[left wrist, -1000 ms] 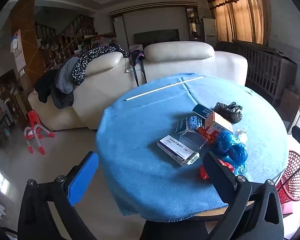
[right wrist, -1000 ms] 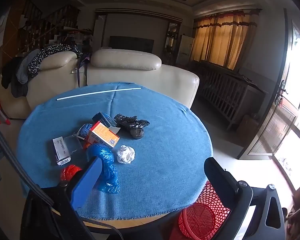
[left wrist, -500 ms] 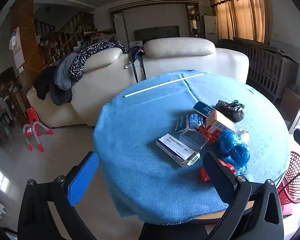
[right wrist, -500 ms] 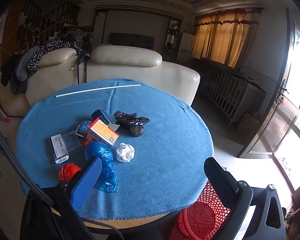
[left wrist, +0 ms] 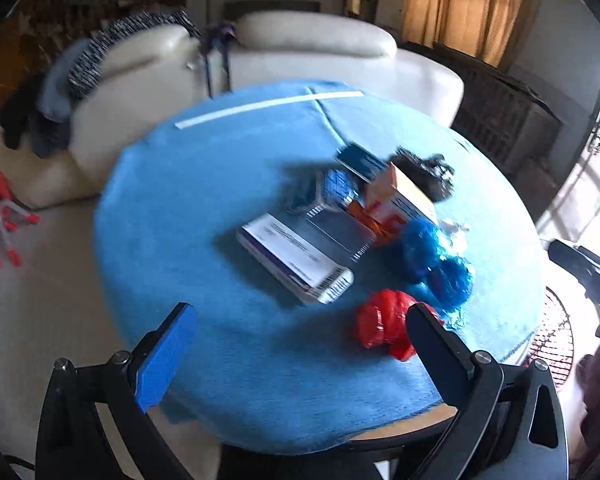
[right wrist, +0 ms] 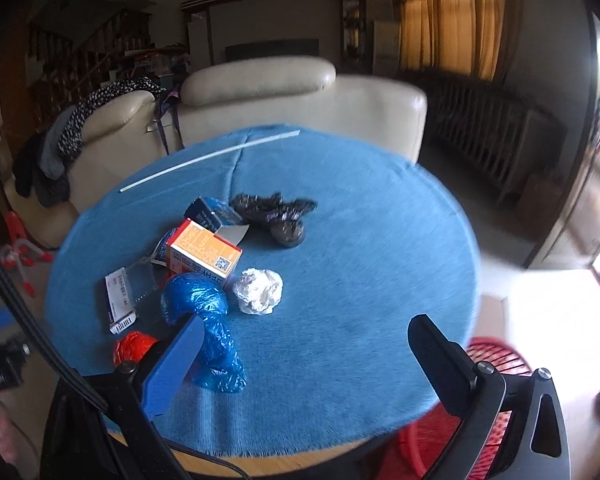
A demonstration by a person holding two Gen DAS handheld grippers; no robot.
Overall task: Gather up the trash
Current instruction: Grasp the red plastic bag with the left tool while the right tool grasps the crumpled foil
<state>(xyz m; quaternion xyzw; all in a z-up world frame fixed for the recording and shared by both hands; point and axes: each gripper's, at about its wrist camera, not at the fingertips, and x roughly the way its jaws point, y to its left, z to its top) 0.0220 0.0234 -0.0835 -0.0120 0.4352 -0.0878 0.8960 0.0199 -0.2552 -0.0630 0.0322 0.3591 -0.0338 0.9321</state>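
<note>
Both cameras have pushed in over the table since a second ago, so the trash pile looms larger and the left view is now smeared by motion. The pile lies on the near-left part of the round table's fuzzy blue cloth (right wrist: 360,240): a crumpled red plastic wad (left wrist: 384,322), a glossy blue crinkled bag (right wrist: 204,320), a flat white carton with a barcode (left wrist: 296,258), an orange-and-white cardboard box (right wrist: 204,254), a dark blue carton (right wrist: 210,212) and a wrinkled black plastic bag (right wrist: 278,216). Only the right view shows the white crumpled ball (right wrist: 259,290) whole; in the left it is perhaps the pale scrap behind the blue bag. The left gripper (left wrist: 300,336) and right gripper (right wrist: 306,342) both hang spread wide, empty. A red mesh basket (right wrist: 500,364) sits below the table edge.
</note>
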